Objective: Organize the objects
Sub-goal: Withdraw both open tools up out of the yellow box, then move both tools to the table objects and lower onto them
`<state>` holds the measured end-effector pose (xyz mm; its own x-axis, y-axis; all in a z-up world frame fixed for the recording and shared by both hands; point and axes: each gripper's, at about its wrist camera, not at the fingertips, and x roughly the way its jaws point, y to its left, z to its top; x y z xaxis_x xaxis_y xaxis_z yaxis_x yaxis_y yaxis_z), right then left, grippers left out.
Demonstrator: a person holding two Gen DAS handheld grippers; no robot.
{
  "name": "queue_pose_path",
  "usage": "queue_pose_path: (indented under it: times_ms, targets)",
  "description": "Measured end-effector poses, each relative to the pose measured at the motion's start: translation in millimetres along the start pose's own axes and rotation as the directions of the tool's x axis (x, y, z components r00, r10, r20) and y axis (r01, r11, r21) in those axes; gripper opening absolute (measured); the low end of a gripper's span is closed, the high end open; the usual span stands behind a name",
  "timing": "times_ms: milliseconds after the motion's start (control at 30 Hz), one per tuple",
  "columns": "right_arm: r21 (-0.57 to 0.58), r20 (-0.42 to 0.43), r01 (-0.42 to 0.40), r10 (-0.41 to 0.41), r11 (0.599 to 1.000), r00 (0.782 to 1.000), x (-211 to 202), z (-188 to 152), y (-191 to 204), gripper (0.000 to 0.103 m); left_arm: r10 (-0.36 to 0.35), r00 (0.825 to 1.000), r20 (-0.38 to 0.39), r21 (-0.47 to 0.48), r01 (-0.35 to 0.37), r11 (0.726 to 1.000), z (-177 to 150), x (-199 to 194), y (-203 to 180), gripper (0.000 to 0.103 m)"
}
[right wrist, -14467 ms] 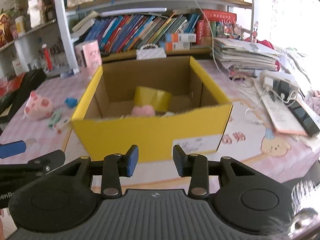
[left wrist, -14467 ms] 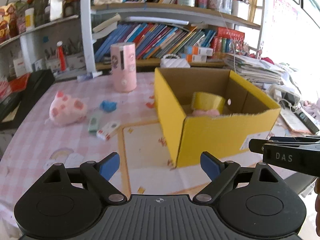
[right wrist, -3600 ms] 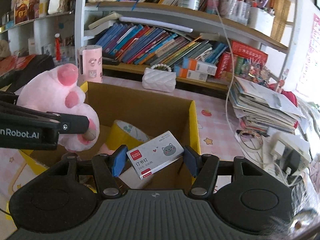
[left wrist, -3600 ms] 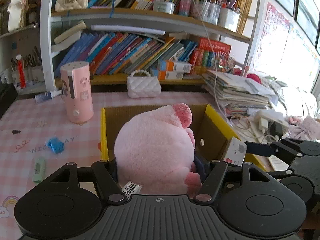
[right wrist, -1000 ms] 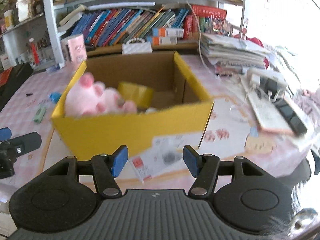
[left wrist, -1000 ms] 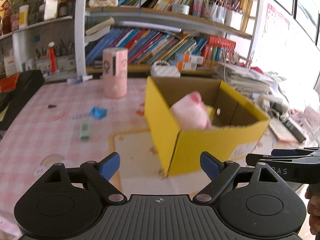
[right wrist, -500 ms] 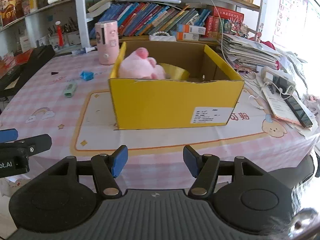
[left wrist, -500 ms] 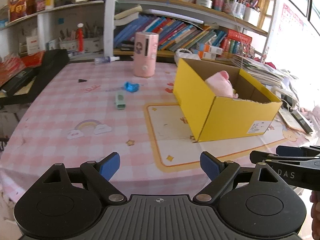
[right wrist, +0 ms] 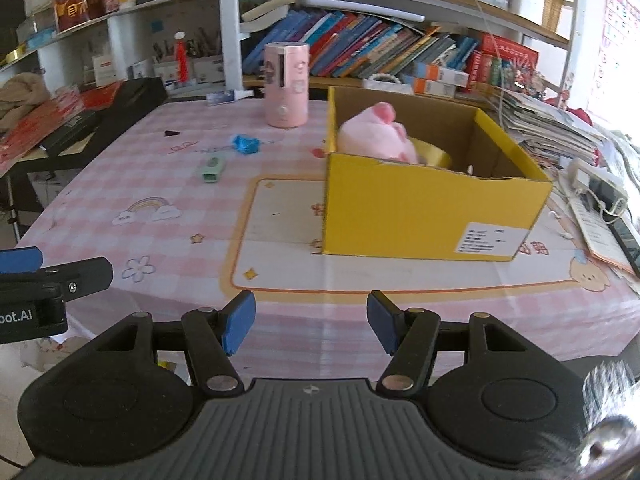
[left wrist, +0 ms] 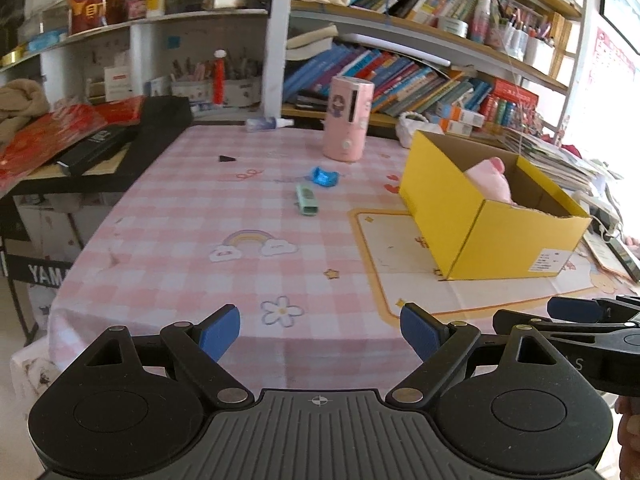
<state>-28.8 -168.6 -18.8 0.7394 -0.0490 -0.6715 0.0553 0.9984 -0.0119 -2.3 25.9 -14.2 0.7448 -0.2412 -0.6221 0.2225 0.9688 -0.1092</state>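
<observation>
one yellow box (right wrist: 404,208), one pink plush (right wrist: 374,132) inside; two loose items on table (right wrist: 200,272).

You face a table (left wrist: 168,216) under a pink checked cloth. Behind it, white shelves (right wrist: 228,20) crammed with books (left wrist: 400,76). Bright daylight floods in from your right. A black stand (left wrist: 120,148) sits left.

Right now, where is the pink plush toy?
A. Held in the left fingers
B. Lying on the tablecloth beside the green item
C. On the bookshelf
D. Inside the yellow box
D: the plush toy sits inside the yellow box, poking above its rim, and both grippers are empty.
</observation>
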Motion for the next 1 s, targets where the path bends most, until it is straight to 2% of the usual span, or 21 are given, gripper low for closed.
queue_pose_path:
  times_ms: [567, 1000]
  targets:
    - [-0.055, 0.024, -0.047, 0.049, 0.997, 0.999, 5.8, 10.7, 44.0, 0.060, 0.038, 0.999, 0.022, -0.034, -0.037, 0.999, 3.3, -3.4, 39.5, 0.090]
    - [-0.060, 0.024, -0.075, 0.077, 0.995, 0.997, 30.7, 30.9, 52.6, 0.060, 0.051, 0.999, 0.009, -0.019, -0.051, 0.999, 18.4, 19.7, 44.0, 0.090]
